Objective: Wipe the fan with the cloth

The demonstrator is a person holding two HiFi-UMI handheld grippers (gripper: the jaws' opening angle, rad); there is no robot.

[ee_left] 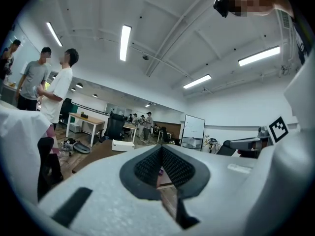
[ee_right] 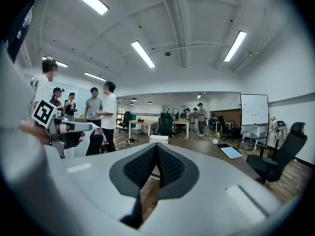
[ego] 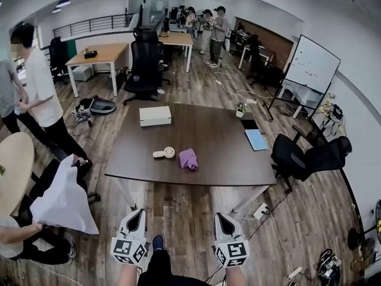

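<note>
Left gripper (ego: 137,215) sits at the lower edge of the head view, short of the bench (ego: 208,137) and over wooden floor. In its own view the jaws are closed pad against pad, with nothing between them. Right gripper (ego: 224,218) is beside it, a shoe showing between the two. Its jaws are likewise closed and empty, and it is held about level with the left.

On the dark bench, well apart from both grippers:
- Fan (ego: 165,153): small, white, lying flat near the front edge, left of centre.
- Cloth (ego: 189,158): purple, bunched, just right of the fan. Whether the two touch cannot be told.
- White box (ego: 155,115): toward the far left corner.
- Small potted plant (ego: 241,108): at the far right edge.
- Blue pad (ego: 256,139): lying flat at the right edge.

Off the bench, a person in a white shirt (ego: 40,88) stands at far left. A black office chair (ego: 309,157) stands to the right of the bench, and a whiteboard (ego: 312,63) beyond it.
</note>
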